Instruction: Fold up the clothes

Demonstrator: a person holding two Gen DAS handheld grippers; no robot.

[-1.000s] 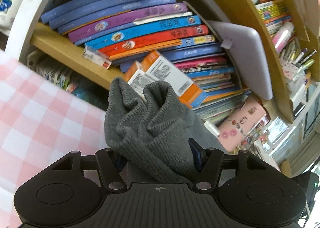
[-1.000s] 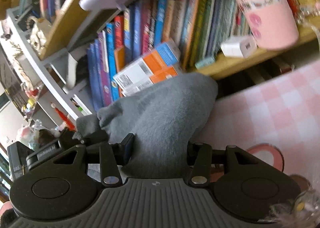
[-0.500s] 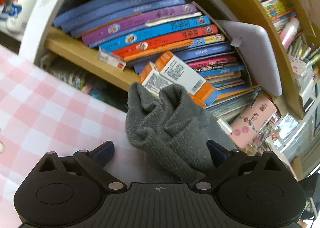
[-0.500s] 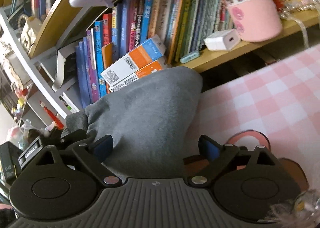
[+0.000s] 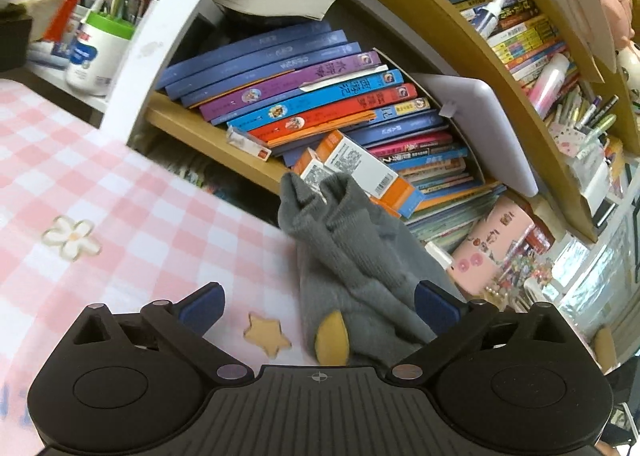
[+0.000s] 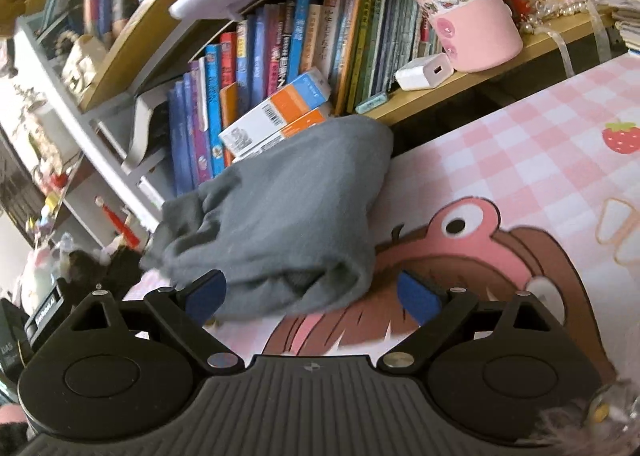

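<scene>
Left gripper [image 5: 318, 306]: jaws standing wide apart, gripping nothing; its blue fingertips [image 5: 202, 302] are hovering low over the bench [image 5: 120, 216], the right one just beside the cloth.

Right gripper [image 6: 312, 292]: jaws likewise spread and released, the near edge of the cloth lying between them without being pinched.

Bench: wearing a pink-and-white checked cover printed with a star [image 5: 267, 332], a flower [image 5: 73, 237], a strawberry [image 6: 622, 137] and a large brown-and-pink cartoon face [image 6: 472, 256].

Grey garment [image 5: 352, 268]: lying bunched in a soft heap on the bench at its far edge, just in front of the bookshelf; ribbed knit is showing in the left wrist view, with a yellow patch [image 5: 332, 338] at the near end. In the right wrist view the garment [image 6: 288, 212] is appearing as a smooth rounded mound, folded over on itself.

Orange-and-white boxes [image 5: 360, 172]: two, leaning against the books just behind the garment, which is hiding their lower ends.

Bookshelf [image 5: 192, 124]: wooden board carrying a row of blue, purple and red books [image 5: 304, 96], with a closed grey laptop [image 5: 488, 128] standing among them.

Pink tumbler [image 6: 452, 0]: sitting on the shelf with stickers on it, beside a white charger plug [image 6: 424, 72].

White tub of pens [image 5: 100, 52]: standing farther off at the left.
</scene>
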